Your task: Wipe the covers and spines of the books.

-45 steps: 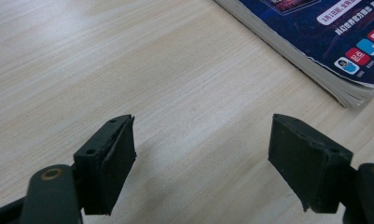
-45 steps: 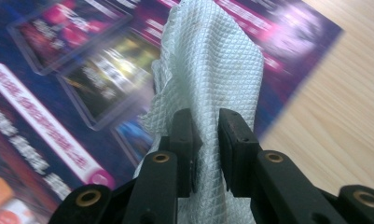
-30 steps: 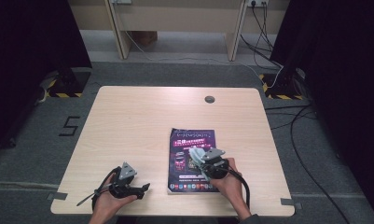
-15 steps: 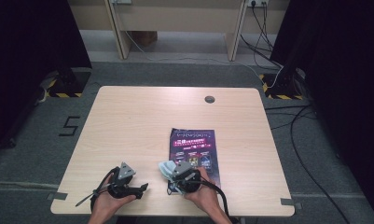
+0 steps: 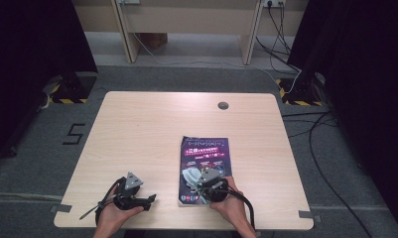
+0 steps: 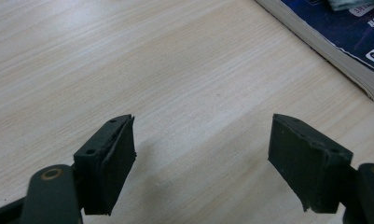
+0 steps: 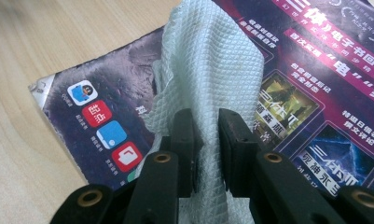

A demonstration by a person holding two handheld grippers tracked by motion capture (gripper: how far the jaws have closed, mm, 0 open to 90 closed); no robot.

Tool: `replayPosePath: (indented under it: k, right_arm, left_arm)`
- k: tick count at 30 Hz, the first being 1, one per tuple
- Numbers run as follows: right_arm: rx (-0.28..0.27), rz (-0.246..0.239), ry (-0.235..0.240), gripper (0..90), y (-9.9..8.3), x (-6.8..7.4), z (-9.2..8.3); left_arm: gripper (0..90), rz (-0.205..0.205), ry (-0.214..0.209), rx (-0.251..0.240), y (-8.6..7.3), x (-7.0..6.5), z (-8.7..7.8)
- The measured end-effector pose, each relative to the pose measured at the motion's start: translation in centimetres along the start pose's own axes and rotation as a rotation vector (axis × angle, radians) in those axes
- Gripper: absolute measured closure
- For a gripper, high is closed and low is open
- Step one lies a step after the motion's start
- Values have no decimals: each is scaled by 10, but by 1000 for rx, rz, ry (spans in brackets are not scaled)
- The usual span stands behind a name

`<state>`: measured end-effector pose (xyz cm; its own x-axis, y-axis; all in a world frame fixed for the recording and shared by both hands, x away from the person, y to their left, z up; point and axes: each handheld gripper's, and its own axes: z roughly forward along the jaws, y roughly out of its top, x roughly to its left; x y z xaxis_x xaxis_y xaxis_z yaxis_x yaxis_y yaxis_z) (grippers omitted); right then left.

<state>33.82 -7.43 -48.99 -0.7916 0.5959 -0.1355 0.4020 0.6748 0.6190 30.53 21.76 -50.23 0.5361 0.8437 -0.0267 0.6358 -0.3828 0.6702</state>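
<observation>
- Right now, near edge of the bench [image 5: 137, 129]: two hands come in from the bottom of the high view, each gripping a set of tongs.
- Left tongs [image 5: 148, 201] sit low over bare wood at the near left, jaws pointing toward the book, grey three-cornered plate on top, cable trailing out to the left.
- Left tongs are released: in the left gripper view [image 6: 201, 161] the two black jaws stand wide apart with nothing but bench grain between them.
- Left hand [image 5: 112, 214] wraps the body of those tongs; it is well apart from the right hand.
- Right tongs [image 5: 195, 182] hover over the near part of the book, right hand [image 5: 231, 203] behind them, black cable looping off along the forearm.
- Right tongs are clenched on the cloth [image 7: 208, 70]: in the right gripper view [image 7: 205, 140] the jaws pinch a fold of it, nearly meeting.
- Cloth is pale blue-white with a diamond quilted texture, bunched, standing up out of the jaws and draping onto the book cover; in the high view [image 5: 190, 174] it shows as a light wad on the book's near left.
- Book [image 5: 205, 163] lies flat on the bench right of centre, dark purple cover up, app-style icons near its lower left corner, Chinese lettering across it; its page edge shows in the left gripper view [image 6: 324, 46].
- Farther back, a round cable hole [image 5: 223, 105] sits near the bench's far edge.
- Beyond the bench: grey floor with a taped "5" [image 5: 75, 134] at left, cables at right.
</observation>
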Motion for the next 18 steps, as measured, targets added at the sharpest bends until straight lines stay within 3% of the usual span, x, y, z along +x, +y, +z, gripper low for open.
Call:
replayPosePath:
  k: [2,12,18]
  right_arm:
    - [8,-19,-14,776,1,3,0]
    - [-21,-88,59,779,19,43,8]
    - [-26,-117,90,778,23,57,8]
  left_arm:
    - [223,-5,4,-1,0,1,0]
    - [223,-51,52,-10,-1,9,-4]
    - [223,-55,56,-4,-1,9,-3]
